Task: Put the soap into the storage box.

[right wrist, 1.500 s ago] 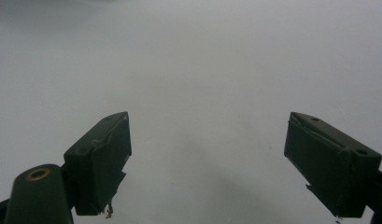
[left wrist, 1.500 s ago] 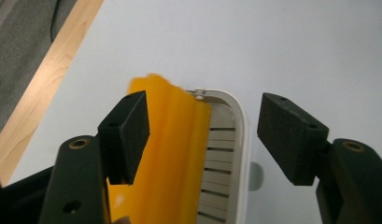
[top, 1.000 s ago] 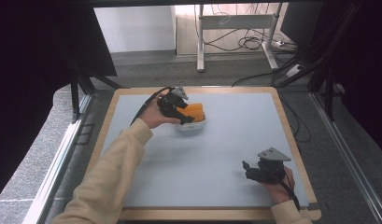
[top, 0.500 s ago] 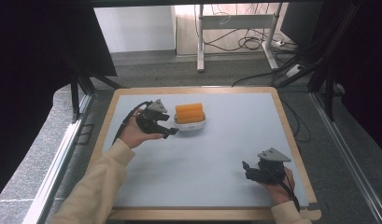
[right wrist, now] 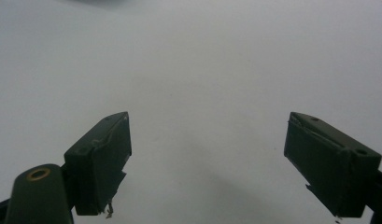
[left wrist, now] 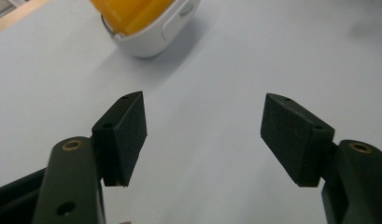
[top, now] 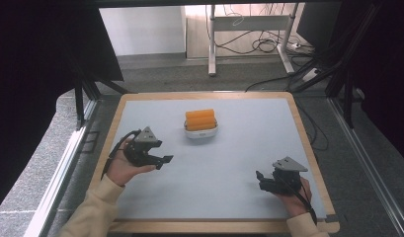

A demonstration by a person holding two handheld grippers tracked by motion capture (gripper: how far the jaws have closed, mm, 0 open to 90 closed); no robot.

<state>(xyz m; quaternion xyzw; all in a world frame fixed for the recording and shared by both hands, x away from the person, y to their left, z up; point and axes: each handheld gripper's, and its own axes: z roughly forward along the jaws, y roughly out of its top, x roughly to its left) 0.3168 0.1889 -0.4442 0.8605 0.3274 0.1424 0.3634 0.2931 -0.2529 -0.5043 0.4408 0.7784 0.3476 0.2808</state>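
Observation:
A small white bowl (top: 201, 132) stands on the pale blue table top, a little back of centre. An orange block (top: 200, 119) rests in it. In the left gripper view the bowl (left wrist: 156, 32) and its orange block (left wrist: 130, 11) lie at the top left, beyond the jaws. My left gripper (top: 166, 160) is held low at the left of the table, apart from the bowl, open and empty (left wrist: 203, 133). My right gripper (top: 260, 178) sits near the front right, open (right wrist: 207, 156), with bare table between its jaws.
A wooden rim (top: 204, 95) frames the table top. Dark posts and rails stand on both sides. Cables (top: 268, 47) and a metal stand lie on the floor beyond the far edge.
My left gripper has drawn back from the bowl, toward the front left, with nothing in it. The orange block stays in the bowl. My right gripper has not moved.

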